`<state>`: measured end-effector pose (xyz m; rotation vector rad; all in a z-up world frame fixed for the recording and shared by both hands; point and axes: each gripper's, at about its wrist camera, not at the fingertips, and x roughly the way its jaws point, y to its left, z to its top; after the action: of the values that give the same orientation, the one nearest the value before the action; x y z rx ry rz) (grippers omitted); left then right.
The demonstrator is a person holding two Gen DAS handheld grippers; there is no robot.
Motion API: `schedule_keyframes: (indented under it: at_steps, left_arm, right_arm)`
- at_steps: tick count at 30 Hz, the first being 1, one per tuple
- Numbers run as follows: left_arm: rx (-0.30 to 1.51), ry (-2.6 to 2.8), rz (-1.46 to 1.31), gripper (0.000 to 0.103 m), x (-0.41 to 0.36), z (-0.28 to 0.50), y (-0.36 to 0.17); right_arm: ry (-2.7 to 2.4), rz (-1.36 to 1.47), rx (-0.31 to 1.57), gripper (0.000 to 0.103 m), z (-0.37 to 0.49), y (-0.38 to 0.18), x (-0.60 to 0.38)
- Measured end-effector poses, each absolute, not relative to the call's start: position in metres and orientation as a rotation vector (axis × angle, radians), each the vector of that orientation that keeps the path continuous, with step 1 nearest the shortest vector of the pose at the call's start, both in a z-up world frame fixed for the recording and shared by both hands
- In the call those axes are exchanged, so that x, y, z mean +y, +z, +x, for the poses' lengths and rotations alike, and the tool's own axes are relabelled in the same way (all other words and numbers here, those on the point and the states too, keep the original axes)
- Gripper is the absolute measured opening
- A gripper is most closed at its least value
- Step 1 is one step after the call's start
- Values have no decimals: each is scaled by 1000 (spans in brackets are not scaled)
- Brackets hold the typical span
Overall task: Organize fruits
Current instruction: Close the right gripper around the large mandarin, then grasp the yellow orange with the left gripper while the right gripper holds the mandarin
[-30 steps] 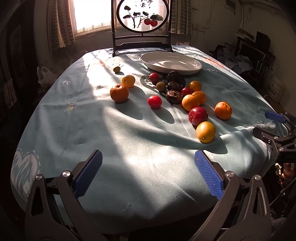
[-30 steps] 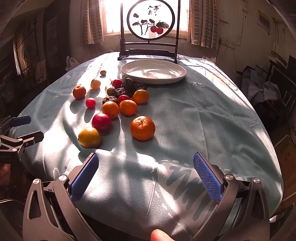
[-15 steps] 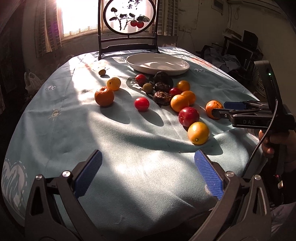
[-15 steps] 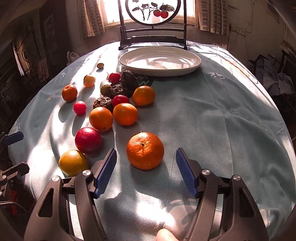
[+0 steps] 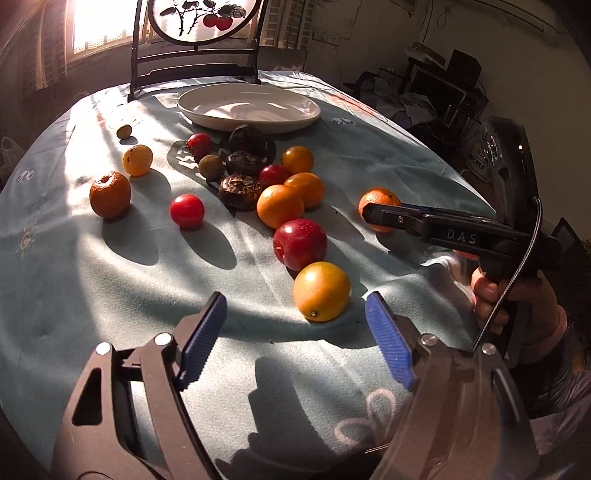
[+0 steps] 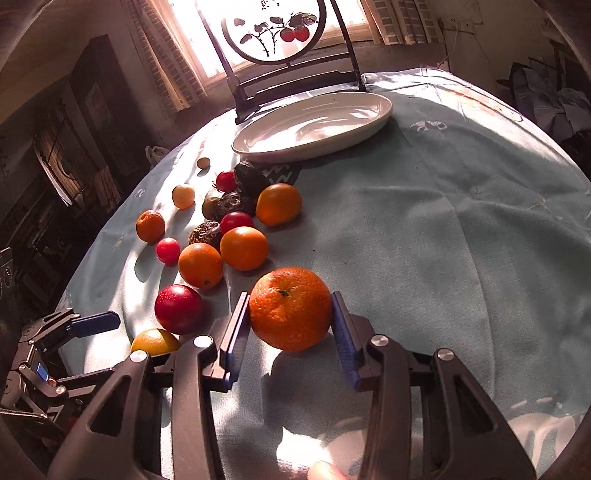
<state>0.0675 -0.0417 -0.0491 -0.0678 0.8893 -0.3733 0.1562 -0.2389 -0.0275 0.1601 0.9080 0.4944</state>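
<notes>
My right gripper is shut on a rough orange tangerine that rests on the blue tablecloth; it also shows in the left wrist view behind the right gripper's finger. My left gripper is open just short of a yellow-orange fruit, with a red apple behind it. Several oranges, red fruits and dark wrinkled fruits lie in a cluster. A white oval plate stands empty at the back.
A dark wooden stand with a round painted panel is behind the plate. An orange, a red fruit and a small yellow fruit lie apart at left. The table edge drops off at right.
My right gripper moved forward and shut on the tangerine. My left gripper moved forward toward the yellow-orange fruit and its jaws narrowed a little.
</notes>
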Motion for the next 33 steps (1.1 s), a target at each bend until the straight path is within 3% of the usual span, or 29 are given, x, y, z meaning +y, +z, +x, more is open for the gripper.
schedule_keyframes:
  at_steps: [7,12,15,26,33]
  left_arm:
    - [946,-400,-77,70,-57,82,-55]
    - [990,-429,-97,54,-62,88,-61]
    - [1001,-397,-64,39,-64,88,-64]
    - [937,-444,-101,39,-40,85,-46]
    - [831,-424,-144,39,-11,165,0]
  right_arm:
    - [536,194,896,44,157,-26,-243]
    - [537,187,890,44,156,-26,-244]
    - [543,190,883,44,155,-26,-245]
    - [547,182,900,44,158,-23,-244]
    - [553,187,800,44,218,19,-231]
